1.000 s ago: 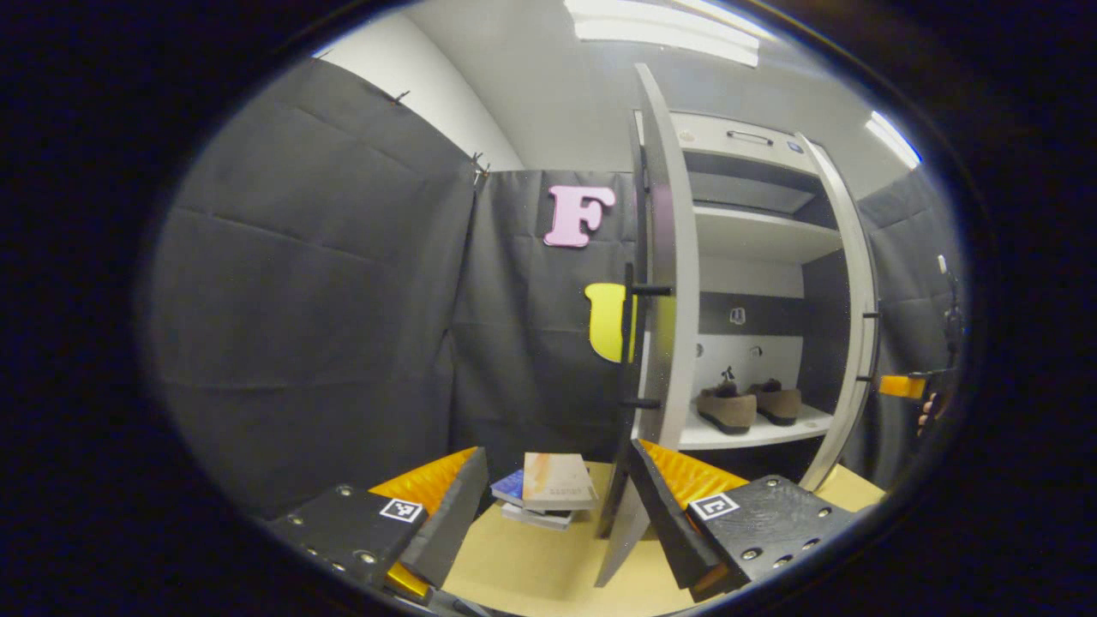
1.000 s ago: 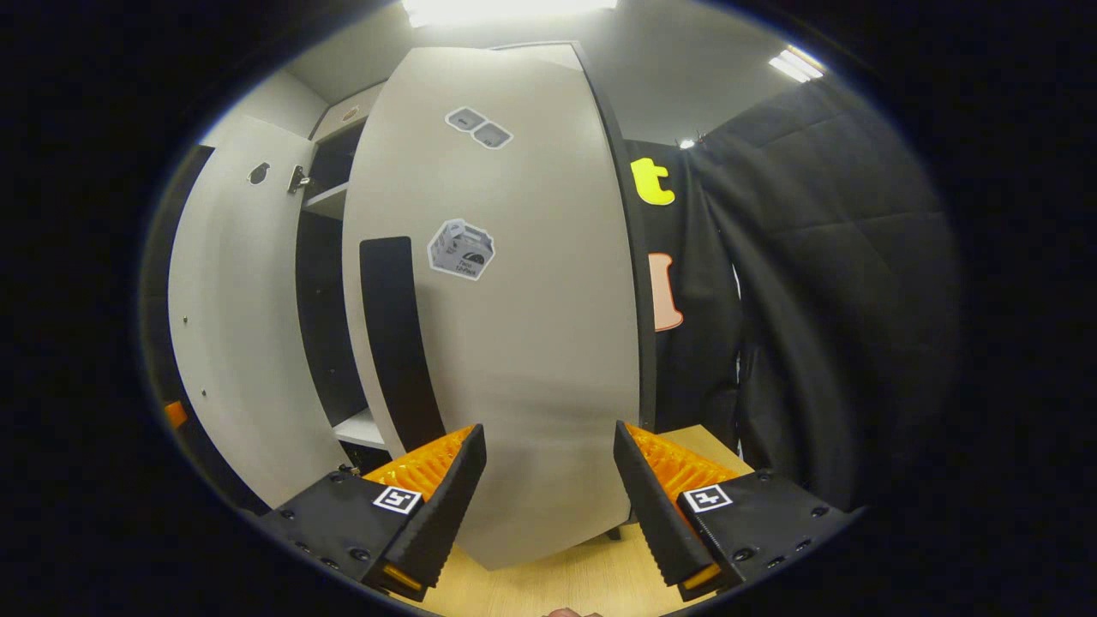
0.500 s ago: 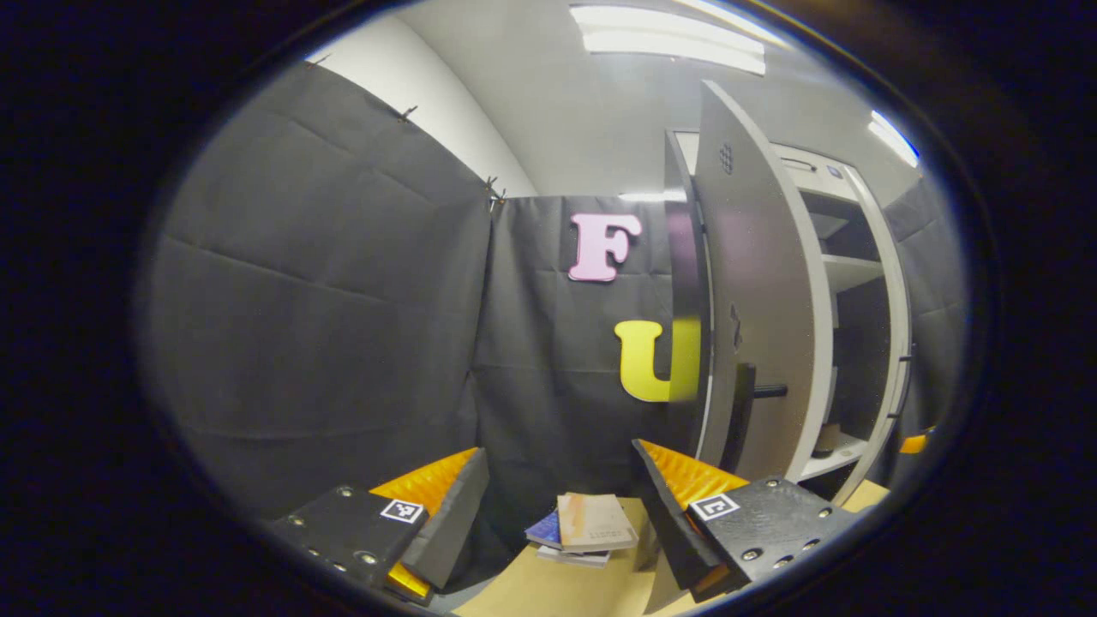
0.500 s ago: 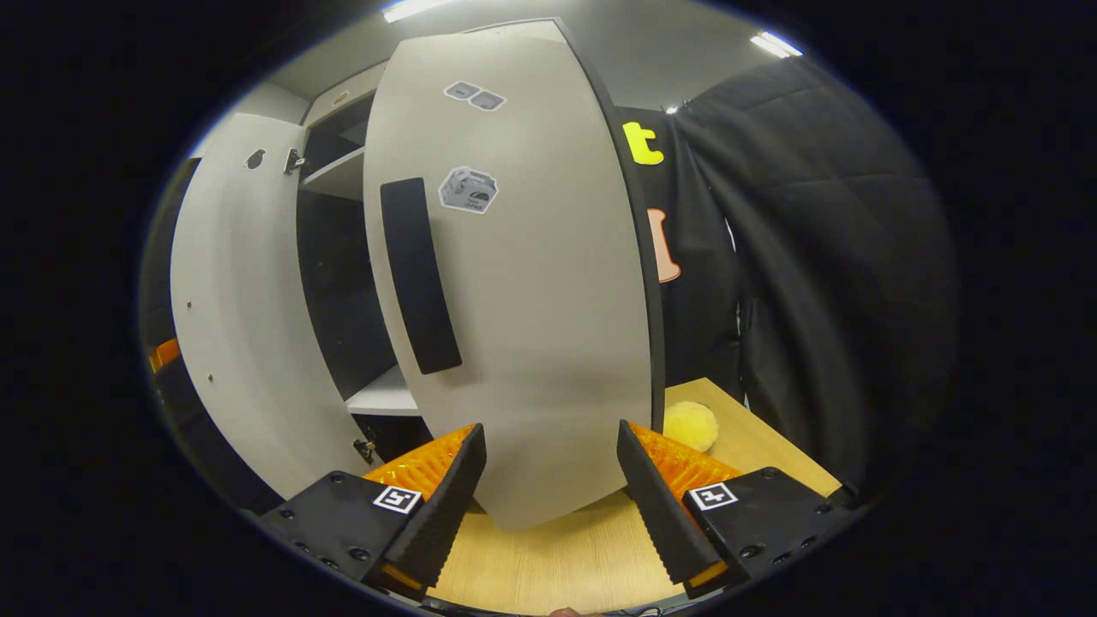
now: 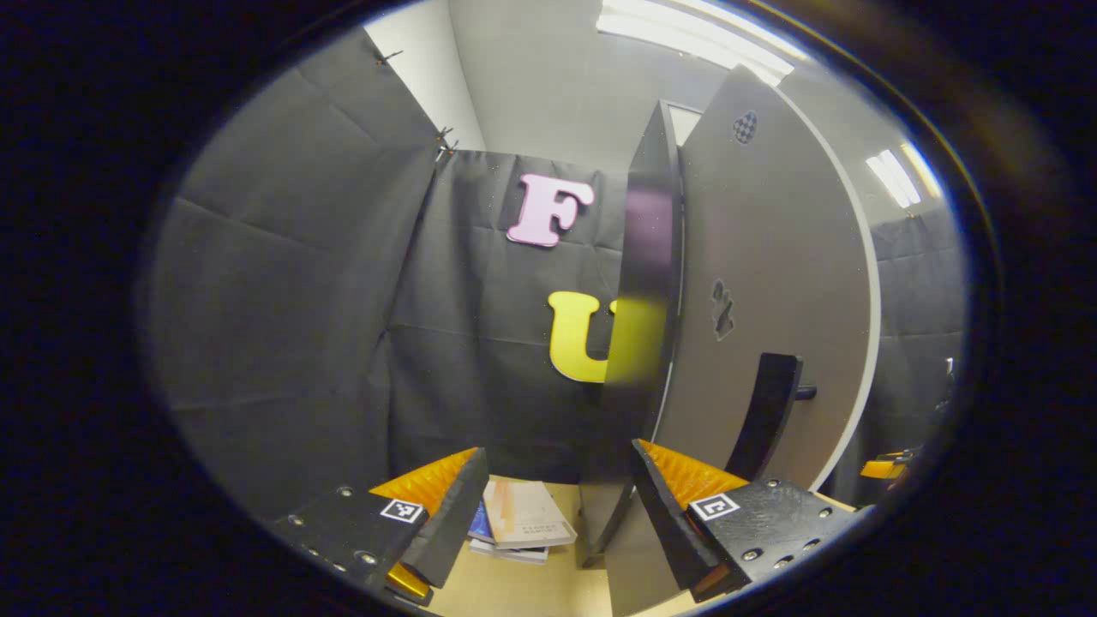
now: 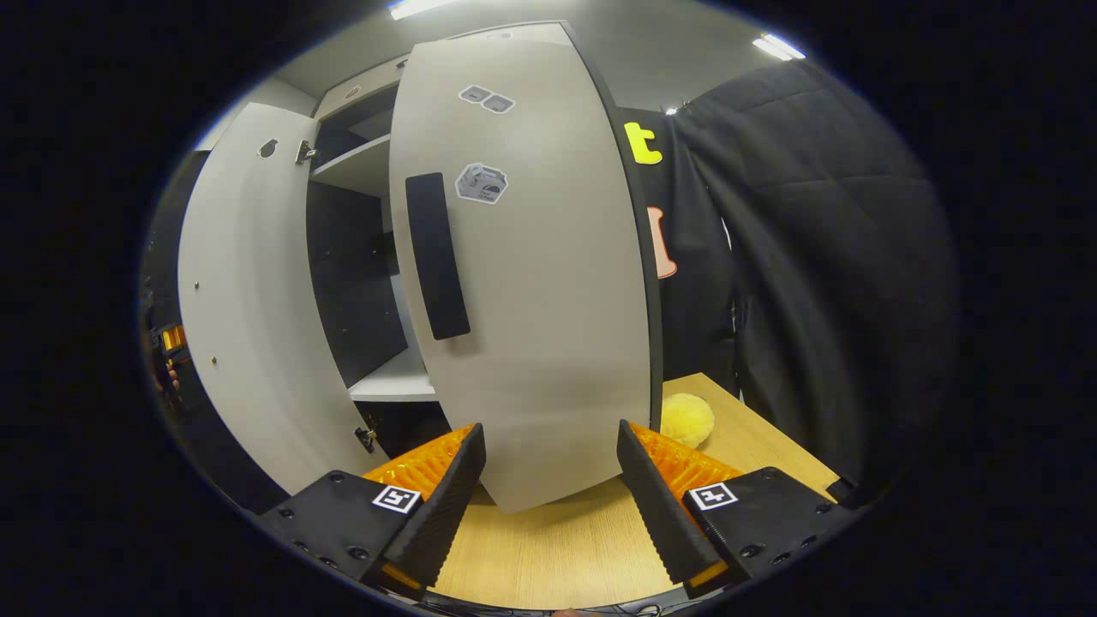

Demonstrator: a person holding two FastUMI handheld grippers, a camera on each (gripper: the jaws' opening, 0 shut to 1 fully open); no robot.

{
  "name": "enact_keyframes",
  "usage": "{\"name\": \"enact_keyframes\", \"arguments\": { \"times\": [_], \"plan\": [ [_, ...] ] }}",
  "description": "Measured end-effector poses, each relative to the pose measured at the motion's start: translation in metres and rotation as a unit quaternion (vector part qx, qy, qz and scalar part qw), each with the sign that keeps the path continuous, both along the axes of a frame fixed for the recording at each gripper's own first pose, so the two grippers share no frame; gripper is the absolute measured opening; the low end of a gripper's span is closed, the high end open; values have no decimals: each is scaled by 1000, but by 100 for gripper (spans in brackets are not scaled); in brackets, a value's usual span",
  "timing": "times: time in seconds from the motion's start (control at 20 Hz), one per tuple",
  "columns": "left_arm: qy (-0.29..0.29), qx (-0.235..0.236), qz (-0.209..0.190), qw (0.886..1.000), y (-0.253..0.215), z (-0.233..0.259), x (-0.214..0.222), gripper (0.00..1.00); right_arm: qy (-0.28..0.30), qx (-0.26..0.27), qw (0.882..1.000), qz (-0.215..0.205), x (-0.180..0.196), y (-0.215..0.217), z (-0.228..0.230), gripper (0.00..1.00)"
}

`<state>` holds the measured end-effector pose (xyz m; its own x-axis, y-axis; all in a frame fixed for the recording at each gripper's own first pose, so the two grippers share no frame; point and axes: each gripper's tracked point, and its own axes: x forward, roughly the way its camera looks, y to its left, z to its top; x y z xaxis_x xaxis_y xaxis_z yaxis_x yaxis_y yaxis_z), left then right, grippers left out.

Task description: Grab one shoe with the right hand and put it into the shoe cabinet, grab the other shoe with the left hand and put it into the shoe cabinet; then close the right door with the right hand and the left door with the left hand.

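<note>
In the left gripper view, the left gripper [image 5: 555,497] is being held with its jaws spread wide and nothing between them, close before the left door [image 5: 763,283] of the shoe cabinet [image 5: 644,291], whose dark side panel is being seen edge-on just left of that door. The door's dark upright handle [image 5: 765,416] is being shown just above the gripper's right-hand finger [image 5: 664,506]; whether the finger is touching the door cannot be told. A small stack of books [image 5: 520,530] is lying on the tabletop [image 5: 514,587] near the cabinet's foot, between the two fingers as framed. In the right gripper view, the right gripper [image 6: 548,506] is likewise being held wide open and empty, its fingers framing the lower edge of the right door [image 6: 540,283], which is standing partly ajar with its dark handle [image 6: 437,255] on the outer face. Beyond it the left door [image 6: 248,300] is being seen from its inner side, with a shelf [image 6: 390,387] showing in the gap between them. A yellow fluffy ball [image 6: 686,419] is resting on the tabletop [image 6: 548,557] near its far right edge, just beside the right door's foot. The shoes cannot be made out in either view.
</note>
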<state>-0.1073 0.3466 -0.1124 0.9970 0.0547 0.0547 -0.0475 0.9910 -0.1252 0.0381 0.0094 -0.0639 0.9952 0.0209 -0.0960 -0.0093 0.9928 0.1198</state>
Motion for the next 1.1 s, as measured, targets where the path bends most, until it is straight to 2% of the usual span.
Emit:
{"name": "enact_keyframes", "arguments": {
  "times": [0.2,0.35,0.4,0.45,0.5,0.6,0.7,0.75,0.85,0.9,1.05,1.1],
  "plan": [
    [-6,14,-24,1000,-20,7,3,98,10,3,1000,-2,-3,-2,-9,98],
    [-4,51,-5,999,-20,11,2,95,-3,3,1000,-24,-11,-16,-7,98],
    [-2,59,-2,998,-23,12,2,89,-6,4,1000,-26,-11,-18,-5,98],
    [0,64,1,998,-24,13,2,100,-8,6,1000,-27,-11,-19,-5,98],
    [1,64,0,998,-26,11,3,100,-6,7,1000,-26,-10,-21,-6,98],
    [3,59,1,998,-31,9,2,91,2,10,1000,-25,-11,-26,-12,98],
    [4,62,3,998,-34,9,2,95,5,16,1000,-26,-11,-29,-15,98],
    [4,66,6,998,-35,9,1,91,2,20,999,-30,-11,-31,-14,98],
    [5,70,11,997,-40,8,0,94,-4,24,999,-29,-11,-34,-12,98],
    [5,67,9,998,-46,8,1,91,-6,23,999,-28,-9,-36,-11,98],
    [5,50,1,999,-64,4,2,92,0,18,1000,-20,-8,-45,-14,98],
    [4,45,1,999,-70,4,3,94,2,19,1000,-17,-8,-48,-14,98]
  ]
}}
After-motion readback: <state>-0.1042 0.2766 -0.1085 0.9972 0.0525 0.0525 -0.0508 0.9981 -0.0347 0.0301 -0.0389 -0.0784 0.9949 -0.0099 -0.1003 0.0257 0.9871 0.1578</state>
